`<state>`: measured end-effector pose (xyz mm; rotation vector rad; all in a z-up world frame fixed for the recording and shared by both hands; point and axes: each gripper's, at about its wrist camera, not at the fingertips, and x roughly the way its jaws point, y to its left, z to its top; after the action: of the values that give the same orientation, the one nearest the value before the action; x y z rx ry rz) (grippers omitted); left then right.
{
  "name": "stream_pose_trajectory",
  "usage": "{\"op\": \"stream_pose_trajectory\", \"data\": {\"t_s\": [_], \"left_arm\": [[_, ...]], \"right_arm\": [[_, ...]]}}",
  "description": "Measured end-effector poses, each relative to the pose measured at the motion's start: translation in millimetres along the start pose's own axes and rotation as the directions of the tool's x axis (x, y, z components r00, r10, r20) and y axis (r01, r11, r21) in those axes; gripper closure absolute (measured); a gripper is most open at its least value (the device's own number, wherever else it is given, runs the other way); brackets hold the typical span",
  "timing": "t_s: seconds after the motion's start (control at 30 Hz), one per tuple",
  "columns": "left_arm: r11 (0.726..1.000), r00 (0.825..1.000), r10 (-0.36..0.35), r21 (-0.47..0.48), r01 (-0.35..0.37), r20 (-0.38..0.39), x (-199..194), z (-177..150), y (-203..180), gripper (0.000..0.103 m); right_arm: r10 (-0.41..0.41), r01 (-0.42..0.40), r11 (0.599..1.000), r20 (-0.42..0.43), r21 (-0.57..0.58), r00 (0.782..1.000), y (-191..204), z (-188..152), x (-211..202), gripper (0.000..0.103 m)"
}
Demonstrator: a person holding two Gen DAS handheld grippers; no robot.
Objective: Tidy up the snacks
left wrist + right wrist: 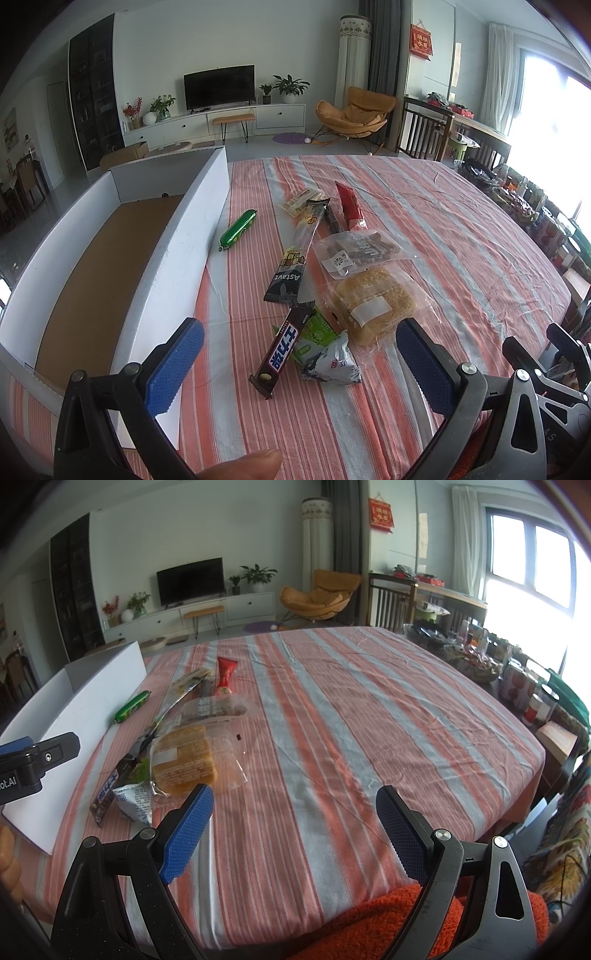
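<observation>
My left gripper [299, 354] hangs wide open and empty over the chocolate bar [282, 347], which lies across crinkly foil packets on the striped cloth [443, 229], beside the white cardboard box [192, 236]. My right gripper [295, 830], equally wide and empty, hovers above bare cloth. The glossy wrappers overlap; I judge a pinch may drag neighbours or slip. The cellophane-bagged cake [373, 302] looks soft, crushable.

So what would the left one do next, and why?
Probably ease the open left hand-held gripper forward and down onto the brown chocolate bar. It lies nearest, between the blue fingers, and the white cardboard box beside it holds no snacks yet.
</observation>
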<state>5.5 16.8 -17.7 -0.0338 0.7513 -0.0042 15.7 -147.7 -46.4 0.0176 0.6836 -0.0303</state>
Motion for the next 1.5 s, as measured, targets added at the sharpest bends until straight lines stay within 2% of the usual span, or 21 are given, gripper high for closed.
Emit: {"op": "stream_pose_trajectory", "data": {"t_s": [1.0,1.27,1.5], "left_arm": [[1.0,1.0,-0.003,-0.004,0.003,-0.007,0,-3,3,0.0],[1.0,0.999,-0.012,0.001,0.012,-0.051,4,-13,6,0.0],[0.999,0.991,-0.033,-0.023,0.03,-0.127,8,-20,14,0.0]], "right_arm": [[0.0,0.0,1.0,-0.001,0.0,1.0,1,0,0,0.011],[0.0,0.0,1.0,-0.001,0.001,1.0,1,0,0,0.011],[0.005,-0.005,1.0,-0.007,-0.007,1.0,5,-2,1,0.011]]}}
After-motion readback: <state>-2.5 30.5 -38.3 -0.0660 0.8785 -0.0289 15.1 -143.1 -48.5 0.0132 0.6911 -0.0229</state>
